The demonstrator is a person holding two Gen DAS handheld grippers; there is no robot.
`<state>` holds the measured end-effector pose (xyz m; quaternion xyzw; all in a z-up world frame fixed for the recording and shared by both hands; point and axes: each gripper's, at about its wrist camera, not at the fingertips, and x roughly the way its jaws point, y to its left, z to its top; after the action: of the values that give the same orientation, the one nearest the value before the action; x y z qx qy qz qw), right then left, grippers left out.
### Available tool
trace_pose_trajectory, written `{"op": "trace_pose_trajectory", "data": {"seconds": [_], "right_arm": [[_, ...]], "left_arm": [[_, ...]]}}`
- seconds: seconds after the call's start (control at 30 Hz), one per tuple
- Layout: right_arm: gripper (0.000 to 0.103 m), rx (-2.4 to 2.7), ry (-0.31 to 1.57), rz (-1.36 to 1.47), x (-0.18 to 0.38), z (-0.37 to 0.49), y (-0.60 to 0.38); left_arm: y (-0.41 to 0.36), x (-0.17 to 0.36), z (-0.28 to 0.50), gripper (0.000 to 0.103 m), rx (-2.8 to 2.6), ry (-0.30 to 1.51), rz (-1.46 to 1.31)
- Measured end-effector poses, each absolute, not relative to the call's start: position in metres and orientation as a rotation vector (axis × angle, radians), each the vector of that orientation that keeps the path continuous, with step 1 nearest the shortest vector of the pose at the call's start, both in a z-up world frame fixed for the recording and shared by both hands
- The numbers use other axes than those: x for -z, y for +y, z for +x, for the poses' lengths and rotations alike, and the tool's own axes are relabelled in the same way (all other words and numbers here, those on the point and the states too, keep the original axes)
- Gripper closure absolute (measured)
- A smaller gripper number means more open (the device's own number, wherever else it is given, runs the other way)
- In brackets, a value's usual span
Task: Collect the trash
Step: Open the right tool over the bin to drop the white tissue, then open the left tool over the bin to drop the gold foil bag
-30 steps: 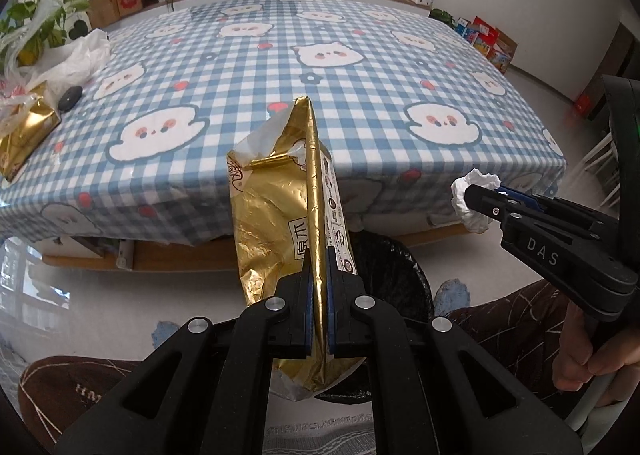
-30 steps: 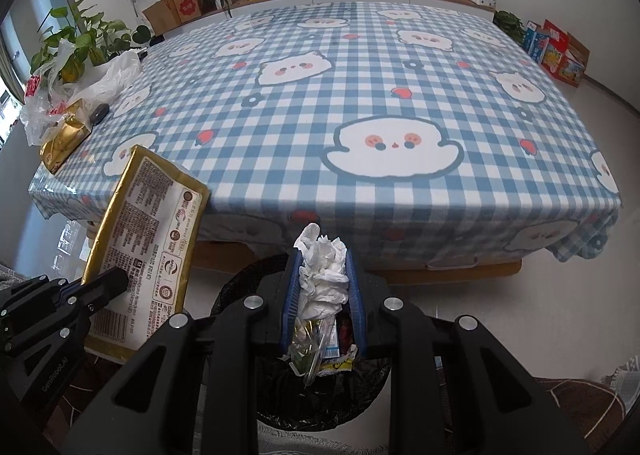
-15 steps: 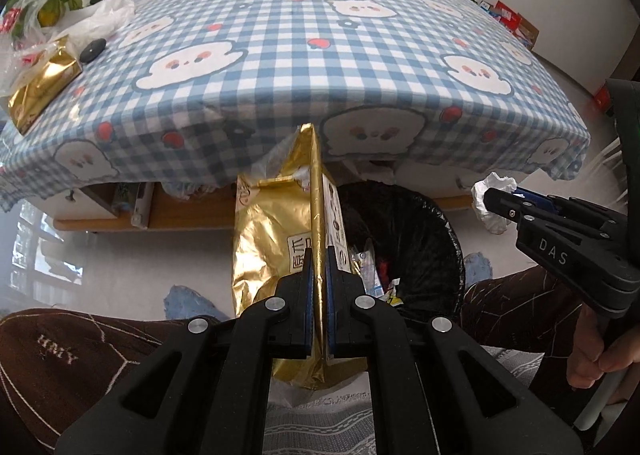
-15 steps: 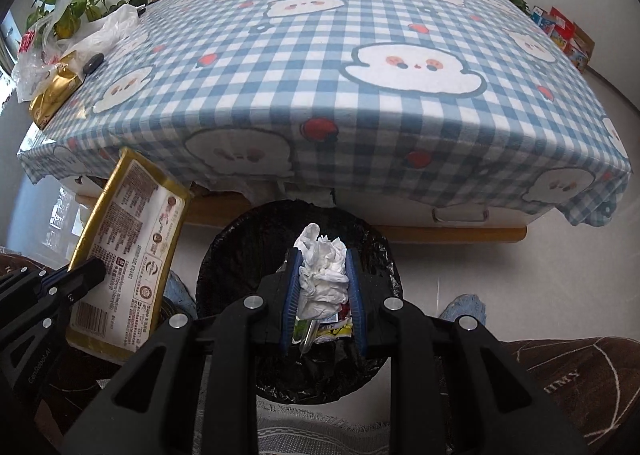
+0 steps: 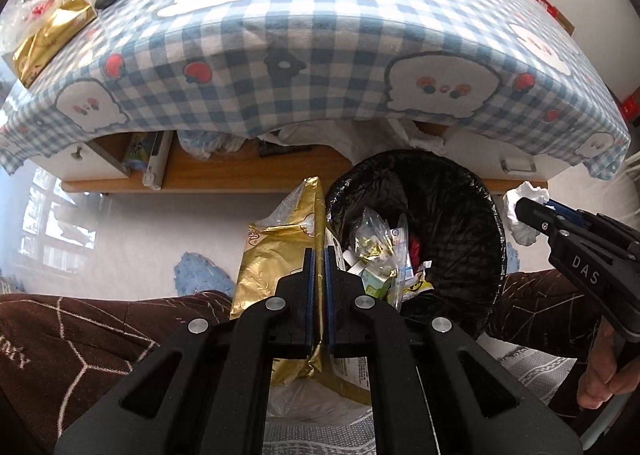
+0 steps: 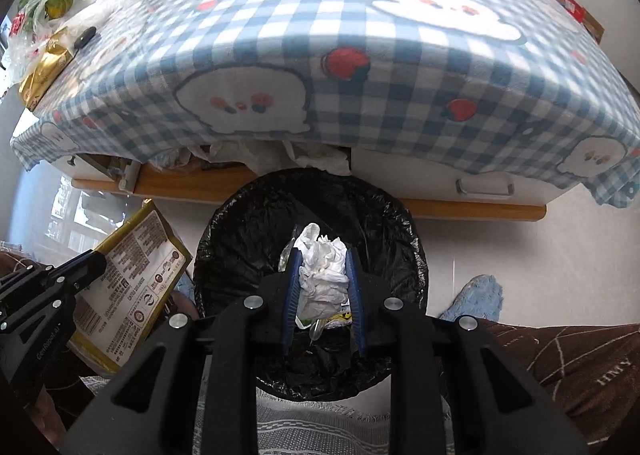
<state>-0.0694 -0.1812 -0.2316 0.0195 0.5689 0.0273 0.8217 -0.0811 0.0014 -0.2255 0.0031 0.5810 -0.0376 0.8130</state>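
Trash-wise, the left gripper (image 5: 317, 255) was clamped on a crinkly gold foil snack bag (image 5: 280, 255) beside the round black-lined bin's (image 6: 416, 255) rim, the right gripper (image 6: 322, 255) pinching crumpled white tissue (image 6: 323, 271) above its mouth, so the bag could've flopped outside if dropped there.

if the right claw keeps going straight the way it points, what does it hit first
Probably the trash inside the black-lined bin: the right claw, shut on a crumpled tissue, points steeply down into the bin's opening. Depth is unclear, but nothing shows in between.
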Motion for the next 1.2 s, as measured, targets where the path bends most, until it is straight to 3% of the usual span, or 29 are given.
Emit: {"op": "trace_pose_trajectory", "data": {"seconds": [0.37,0.47,0.67,1.0,1.2], "right_arm": [[0.082,-0.089,1.218,0.024,0.242,-0.063,-0.165],[0.077,-0.084,1.219,0.016,0.241,-0.063,-0.165],[0.048,-0.058,1.216,0.037,0.239,-0.064,-0.176],[0.015,0.046,1.229,0.017,0.243,-0.072,-0.238],[0.011,0.117,1.225,0.019,0.24,-0.082,-0.275]], "left_arm": [[0.003,0.224,-0.077,0.099,0.072,1.234,-0.018],[-0.002,0.224,-0.076,0.099,0.083,1.229,-0.019],[-0.025,0.232,-0.07,0.099,0.102,1.229,-0.005],[-0.08,0.24,-0.056,0.099,0.155,1.229,0.058],[-0.105,0.245,-0.046,0.099,0.17,1.241,0.052]]}}
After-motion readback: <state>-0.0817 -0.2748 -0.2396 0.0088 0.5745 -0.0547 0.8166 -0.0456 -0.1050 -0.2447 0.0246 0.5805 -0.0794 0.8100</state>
